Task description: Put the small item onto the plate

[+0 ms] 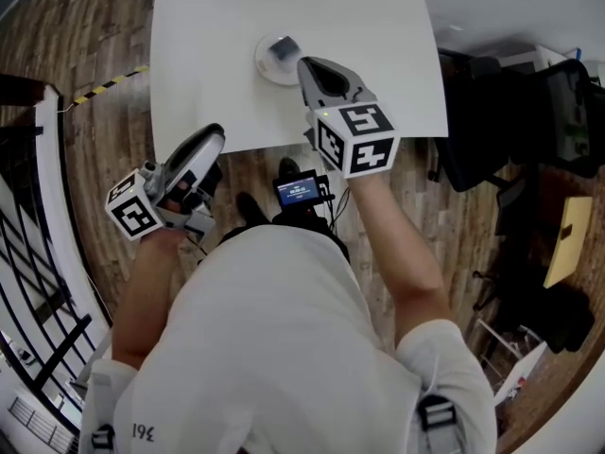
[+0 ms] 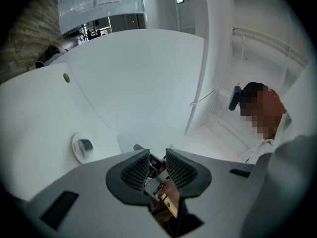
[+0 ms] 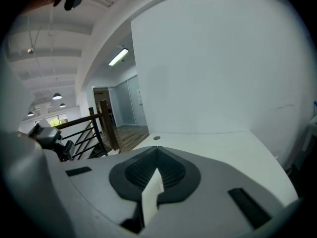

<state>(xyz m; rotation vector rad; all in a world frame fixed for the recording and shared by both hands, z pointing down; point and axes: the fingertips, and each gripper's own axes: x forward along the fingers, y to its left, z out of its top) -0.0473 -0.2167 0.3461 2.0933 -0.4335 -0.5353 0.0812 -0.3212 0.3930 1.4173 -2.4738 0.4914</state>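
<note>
Resting on the round white plate [image 1: 263,66], the small dark-grey item [image 1: 284,48] sits toward the plate's far side, and the plate itself lies on the white worktop [image 1: 369,26]. Just beside the plate, on its near right, the right tool [image 1: 304,64] points at the rim with its jaws pressed together and nothing between them. The left tool [image 1: 216,136] is well apart from the plate, off the worktop's near edge and over the wooden floor [image 1: 104,130]; its jaws stand a narrow way apart and are empty. Each tool carries a white cube of black square markers, one [image 1: 354,138] nearer the person than the plate and the other [image 1: 132,206] far to the plate's near left. Below the plate in the head view, at the person's front, a small device [image 1: 298,190] shows a lit bluish screen whose writing is too small to read. Dark characters on the person's left sleeve [image 1: 142,432] cannot be read for certain. Left of the plate, beyond the worktop's edge, a strip of yellow-and-black tape [image 1: 106,85] crosses the floor.
</note>
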